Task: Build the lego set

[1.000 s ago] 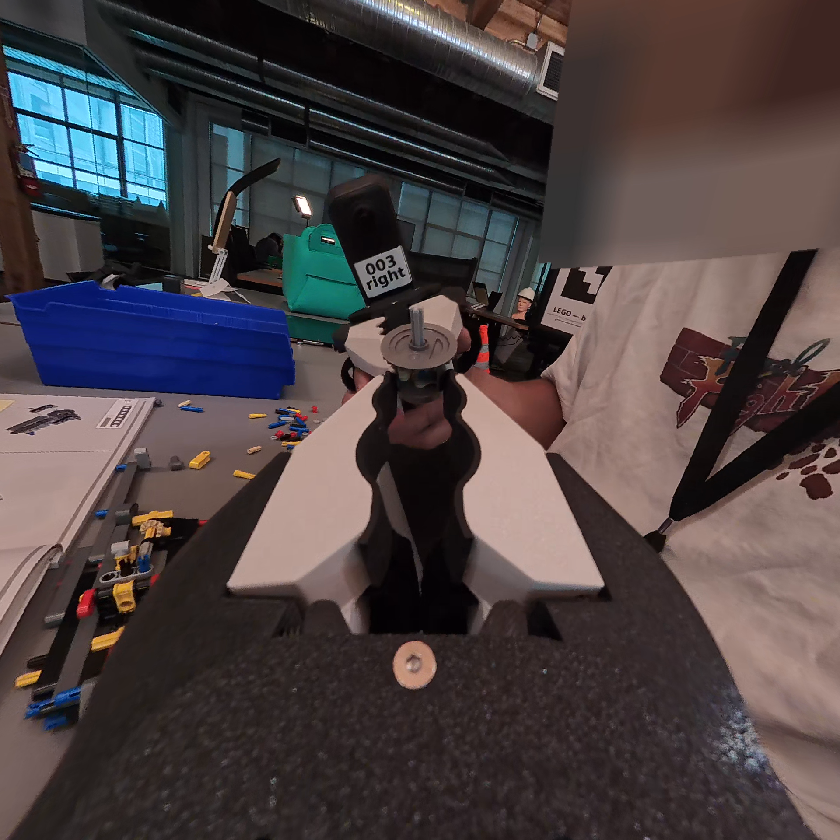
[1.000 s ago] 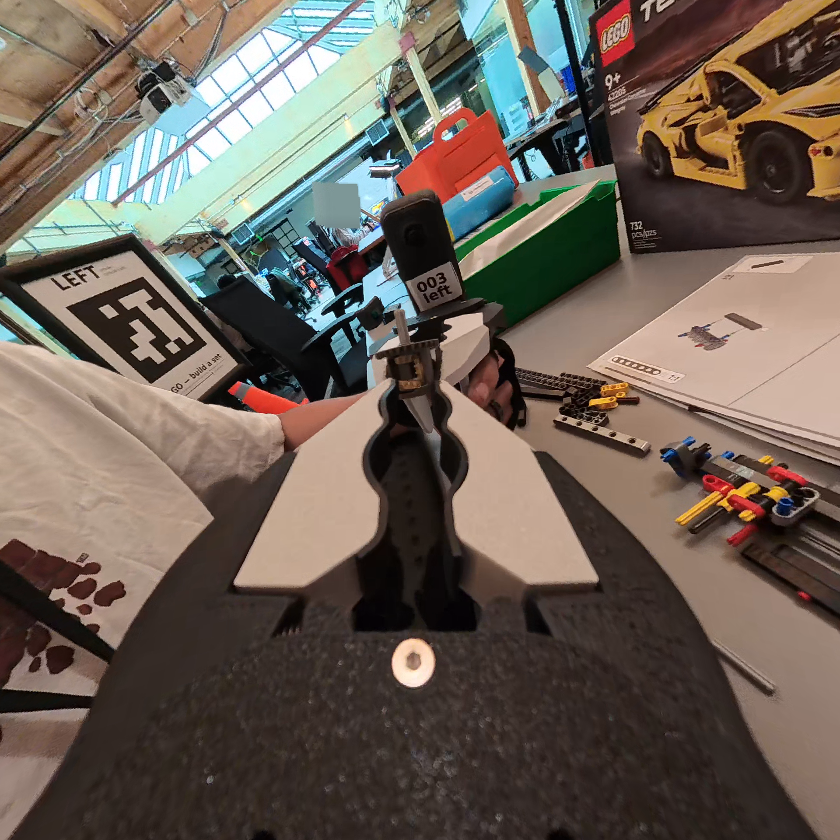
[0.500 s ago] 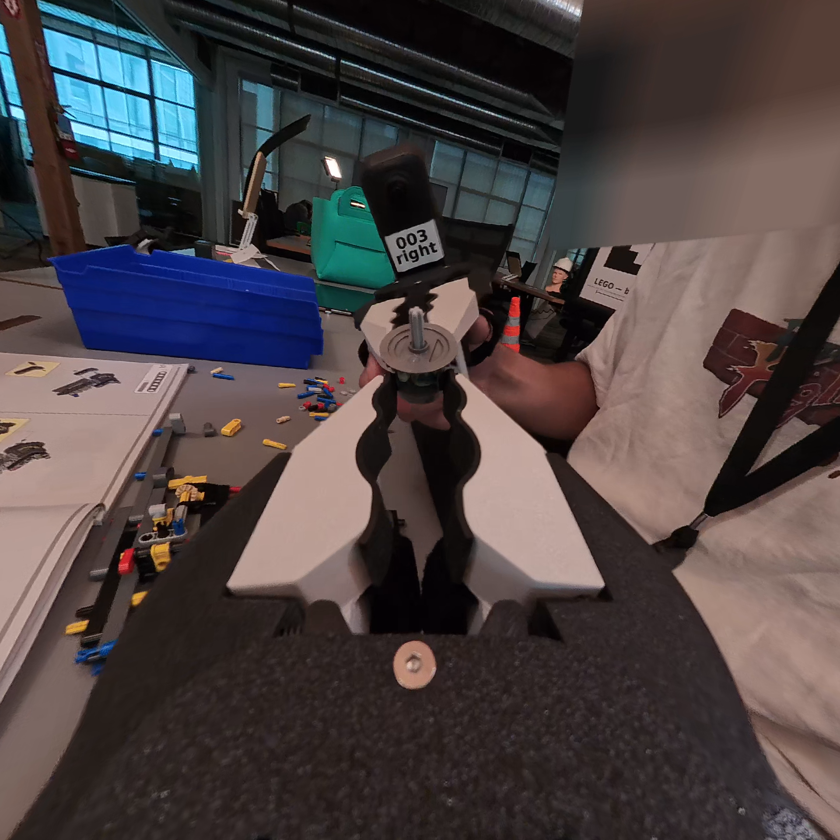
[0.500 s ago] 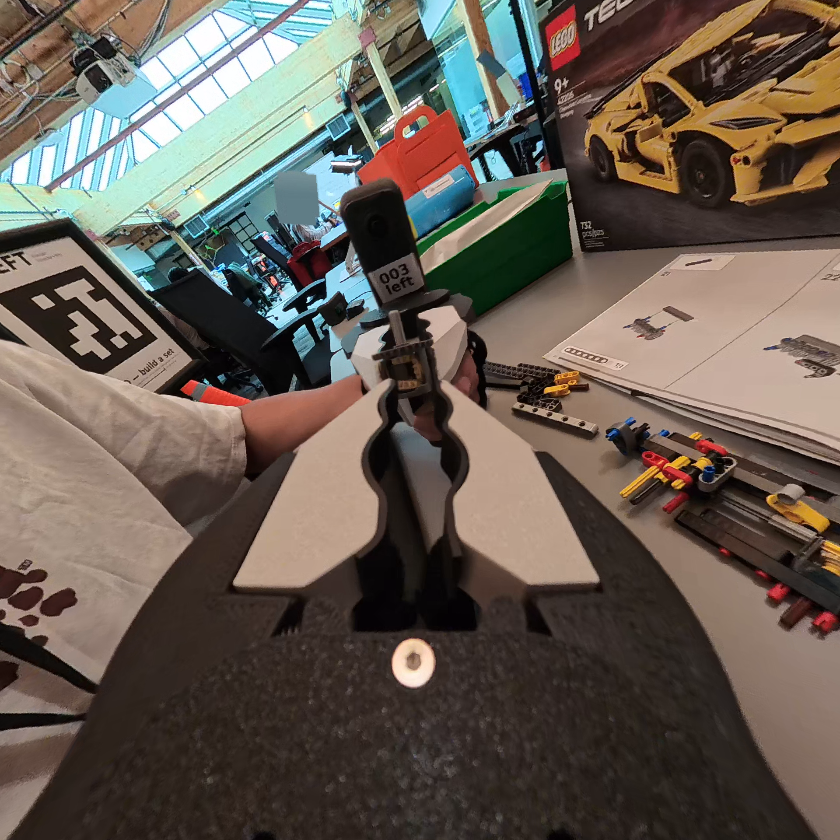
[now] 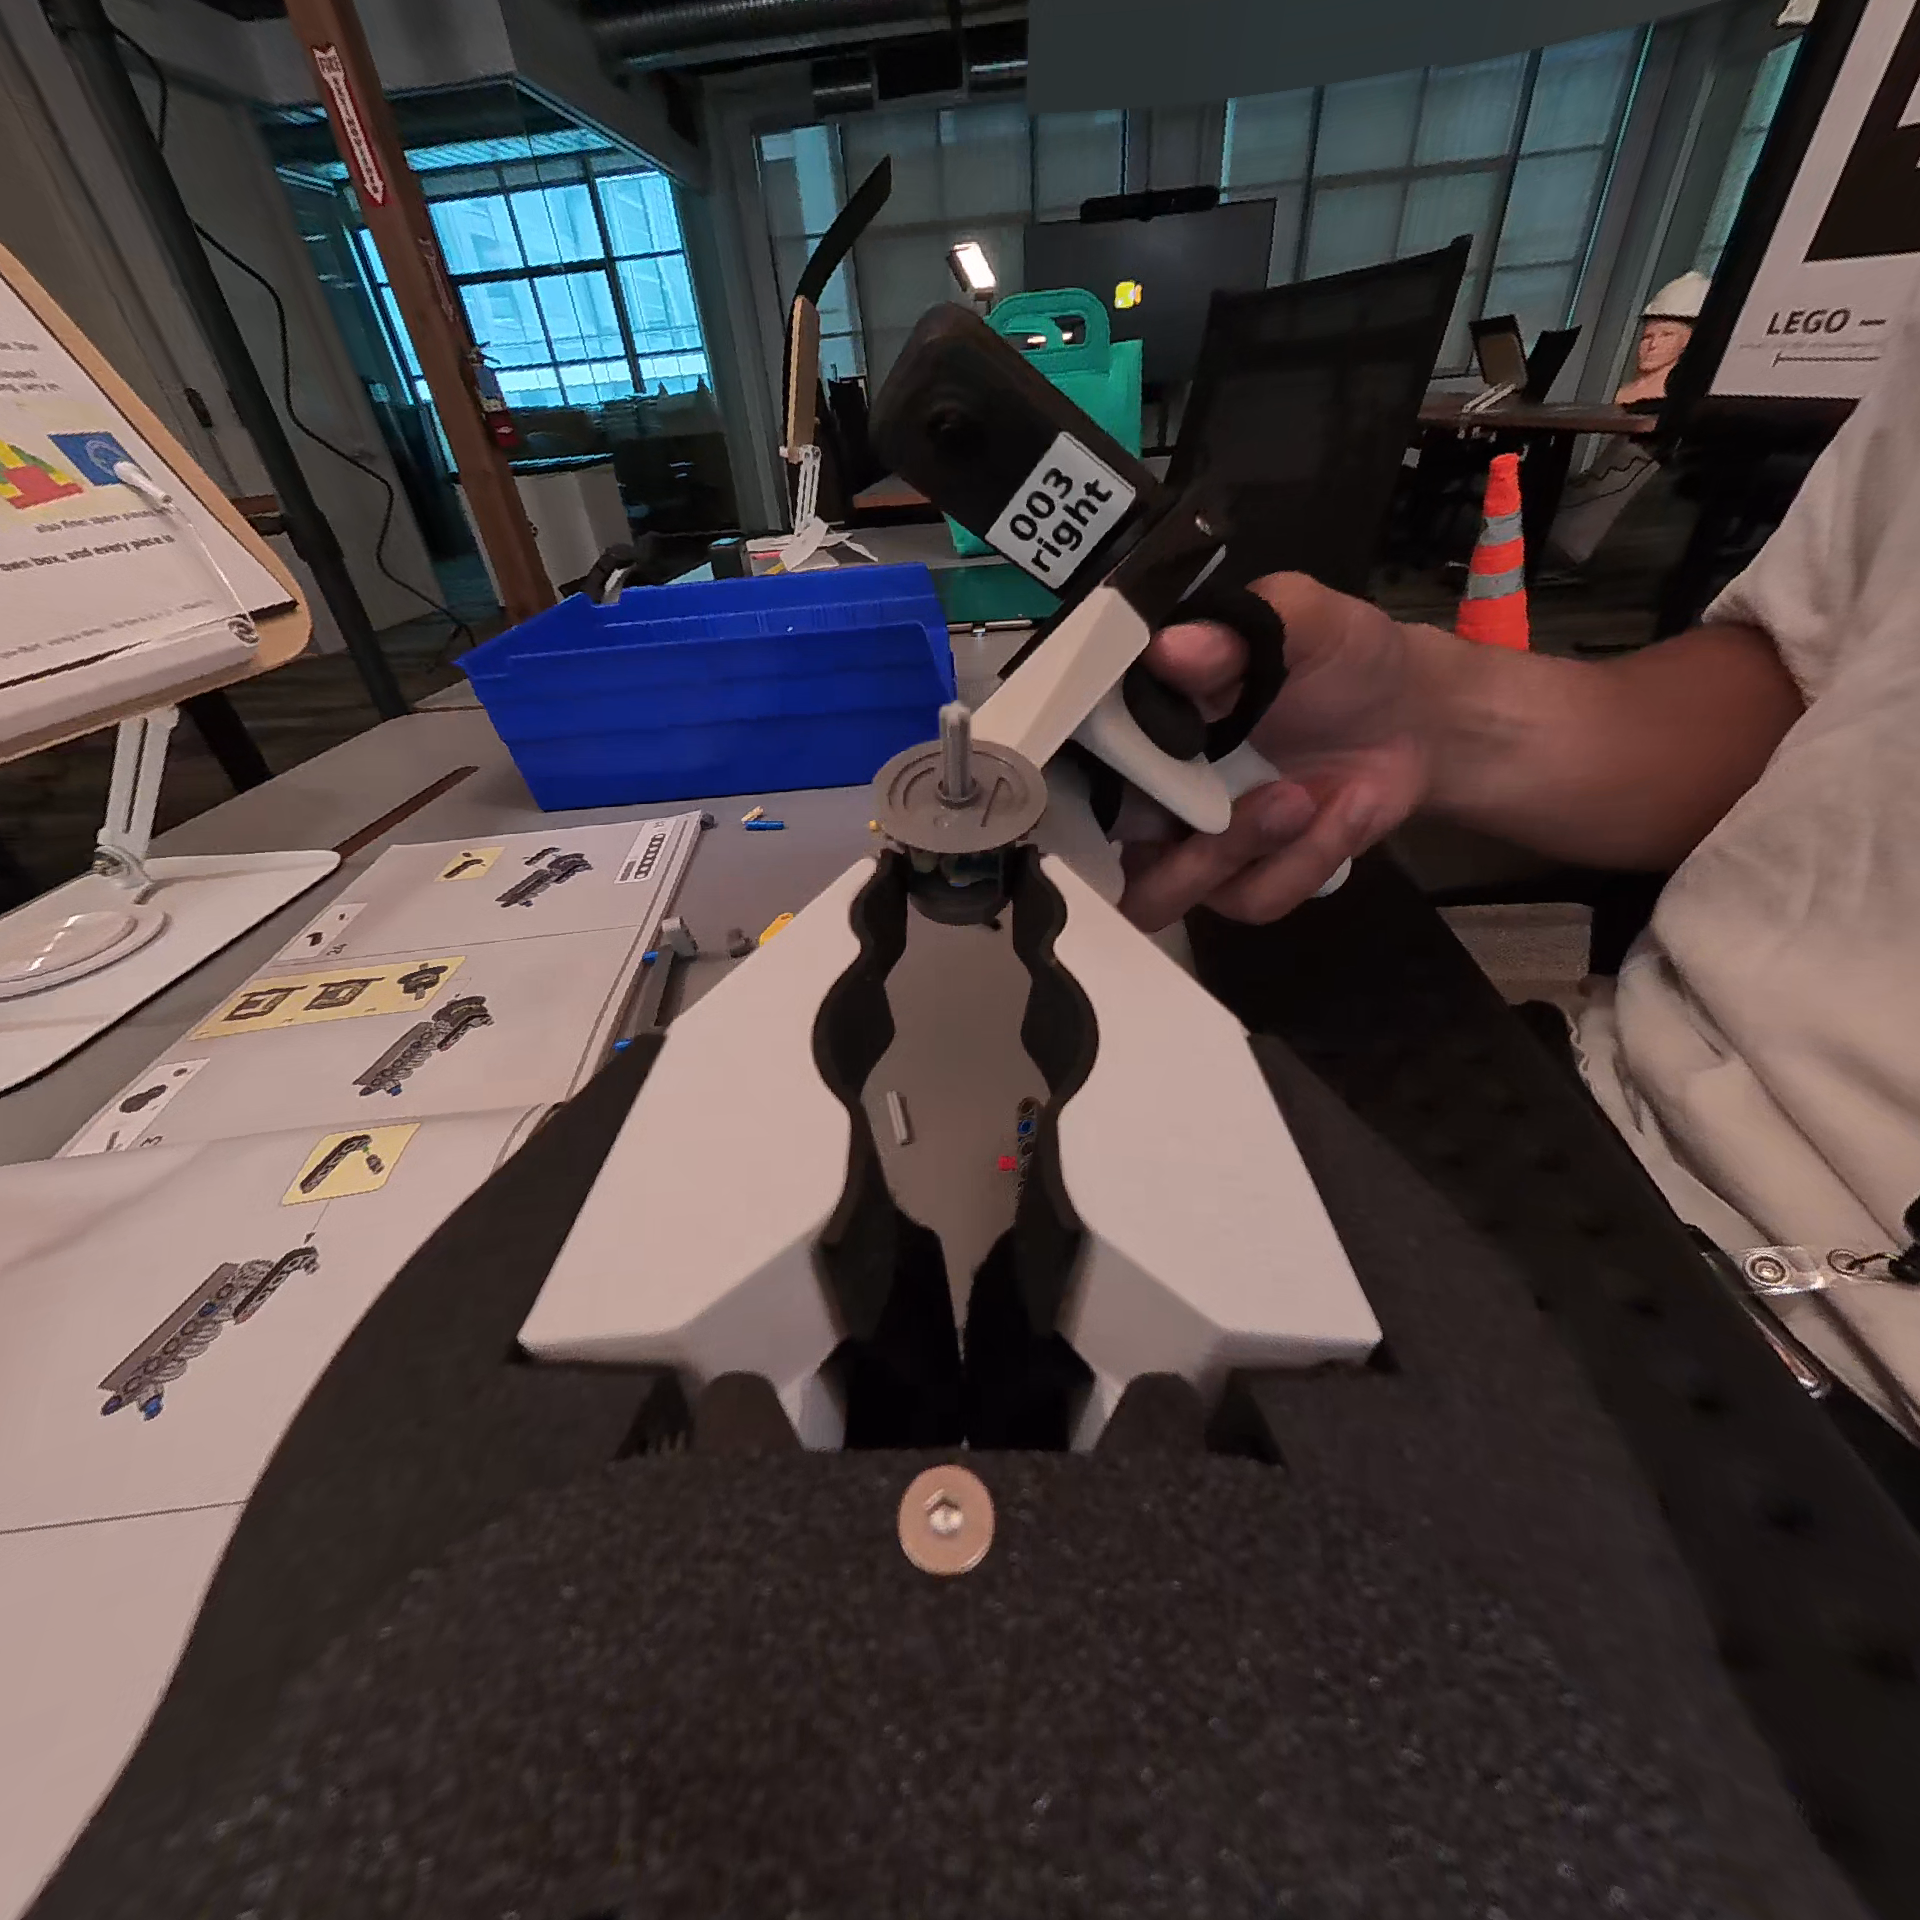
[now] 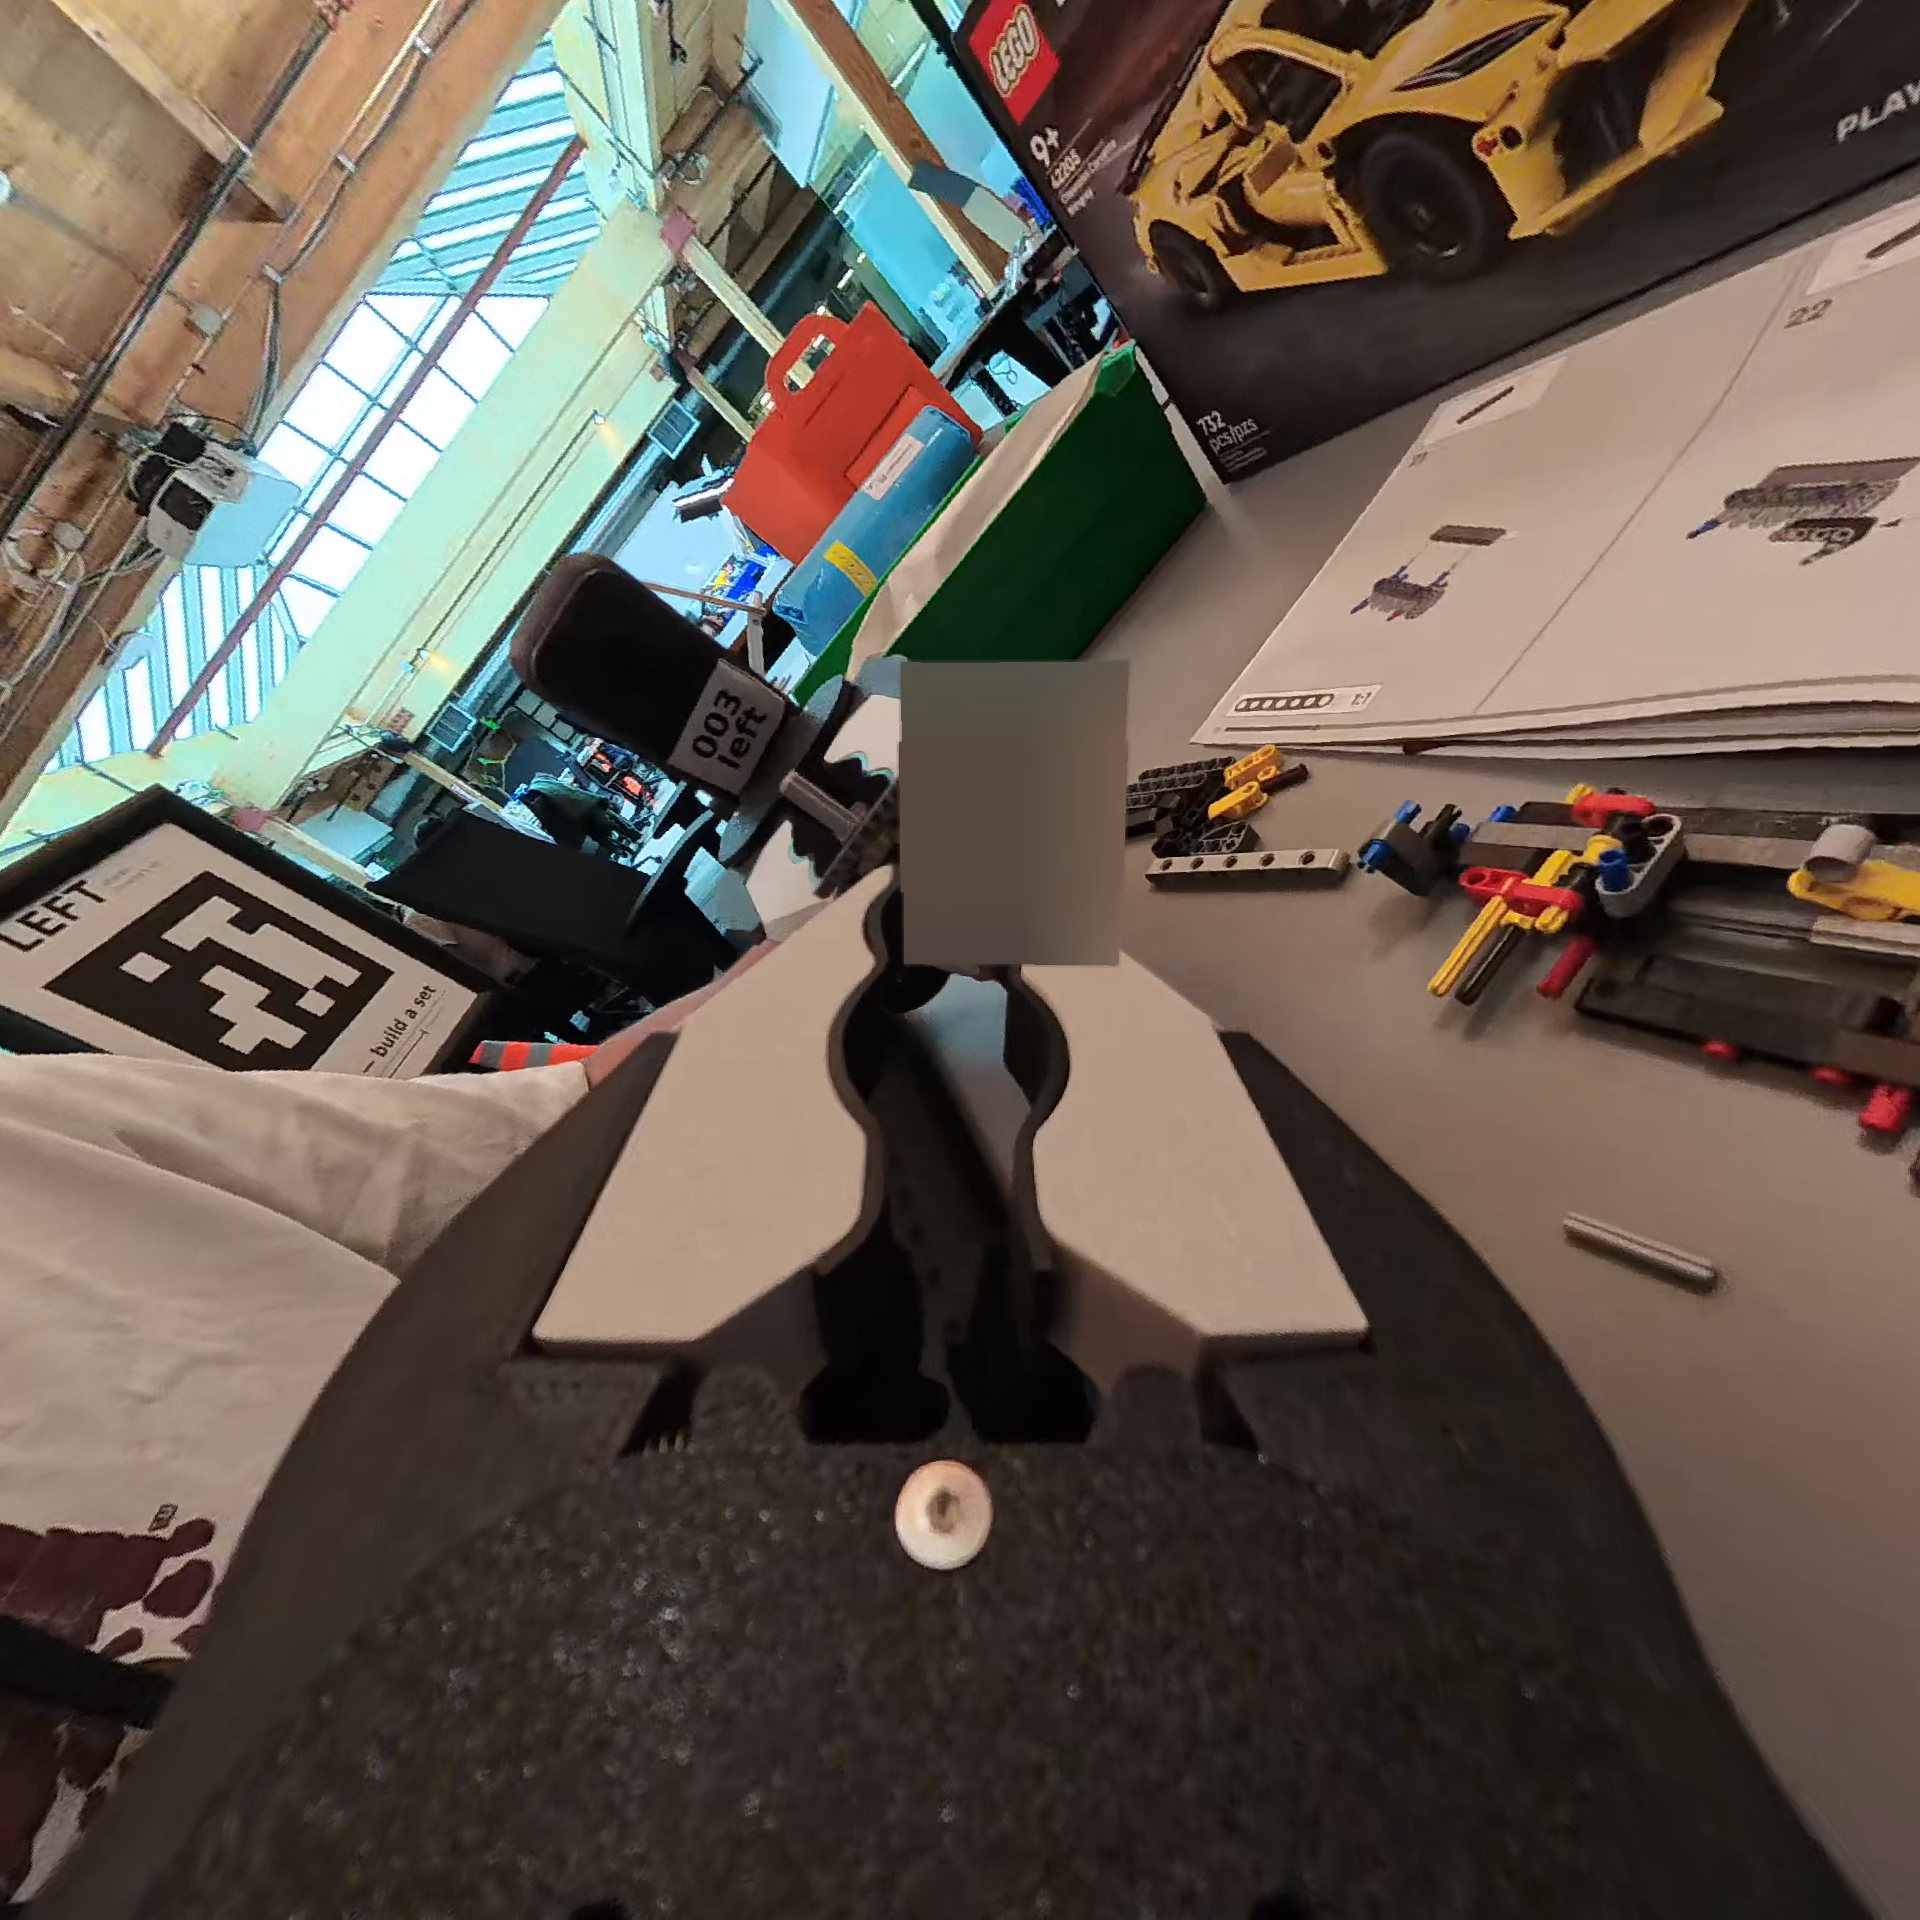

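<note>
1. Left gripper (image 5: pixel 958 883): tips pinched onto a small grey gear assembly (image 5: pixel 958 800), a round flat disc with a short grey axle (image 5: pixel 952 750) standing out of its middle. Held off the table, just past the fingertips.
2. Right gripper (image 6: pixel 940 940): tips nearly together, but a mosaic patch covers the spot in its own view, so cannot tell whether it grips anything. From the left wrist view its white fingers (image 5: pixel 1060 686) angle down to the disc's right edge, touching or nearly so.
3. Key relation: the axle's long axis points up and away from the left gripper; the right gripper comes at it from the upper right and is the free one, my read, to work the axle or disc.
4. Parts are hard smooth plastic; the disc rim looks toothed from the right wrist view. Finger pads are black and wavy, shells matte white.
5. Farther out: instruction booklet (image 5: pixel 416 987) to the left, blue bin (image 5: pixel 717 686) behind, a partly built black beam assembly (image 6: pixel 1662 894) with red and yellow pins, a loose grey axle (image 6: pixel 1640 1252) on the grey table (image 6: pixel 1558 1403), and the set's box (image 6: pixel 1455 187).
</note>
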`<state>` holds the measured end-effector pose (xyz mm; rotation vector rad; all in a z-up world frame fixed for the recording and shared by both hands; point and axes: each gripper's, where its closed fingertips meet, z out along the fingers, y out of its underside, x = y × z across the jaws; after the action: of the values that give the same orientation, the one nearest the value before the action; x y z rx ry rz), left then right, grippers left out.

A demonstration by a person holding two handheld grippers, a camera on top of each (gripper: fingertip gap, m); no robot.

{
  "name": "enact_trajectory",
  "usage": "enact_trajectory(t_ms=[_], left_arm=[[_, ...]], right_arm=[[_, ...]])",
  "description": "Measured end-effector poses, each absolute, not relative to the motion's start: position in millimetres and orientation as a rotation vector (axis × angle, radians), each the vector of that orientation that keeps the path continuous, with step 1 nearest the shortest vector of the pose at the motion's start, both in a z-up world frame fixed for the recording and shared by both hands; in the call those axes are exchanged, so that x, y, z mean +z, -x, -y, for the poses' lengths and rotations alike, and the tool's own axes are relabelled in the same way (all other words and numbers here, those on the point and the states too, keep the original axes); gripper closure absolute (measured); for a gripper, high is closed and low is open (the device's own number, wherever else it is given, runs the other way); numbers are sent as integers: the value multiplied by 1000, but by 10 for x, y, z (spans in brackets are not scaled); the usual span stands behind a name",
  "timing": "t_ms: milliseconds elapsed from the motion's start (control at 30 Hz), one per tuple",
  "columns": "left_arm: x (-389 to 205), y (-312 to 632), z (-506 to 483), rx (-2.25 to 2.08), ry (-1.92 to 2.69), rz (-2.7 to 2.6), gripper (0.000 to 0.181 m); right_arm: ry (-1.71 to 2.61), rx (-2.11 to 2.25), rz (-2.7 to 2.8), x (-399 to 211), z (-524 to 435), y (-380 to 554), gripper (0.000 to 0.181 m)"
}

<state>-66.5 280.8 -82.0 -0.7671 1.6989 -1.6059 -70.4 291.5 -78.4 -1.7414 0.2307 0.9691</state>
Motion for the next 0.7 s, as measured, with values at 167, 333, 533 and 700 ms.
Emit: enact_trajectory(t_ms=[167,333,533,700], left_arm=[[-904,626,-2804,-1608,821,-1731,162],[-916,596,-2793,-1667,875,-1728,162],[-874,590,-2883,-1780,970,-1680,162],[-770,618,-2928,-1928,1013,-1626,162]], right_arm=[[1823,822,-173,-854,-2906,672,172],[1842,779,-164,-862,-2896,632,172],[1794,711,-153,-801,-2852,475,181],[1766,456,171,-728,-2789,545,174]])
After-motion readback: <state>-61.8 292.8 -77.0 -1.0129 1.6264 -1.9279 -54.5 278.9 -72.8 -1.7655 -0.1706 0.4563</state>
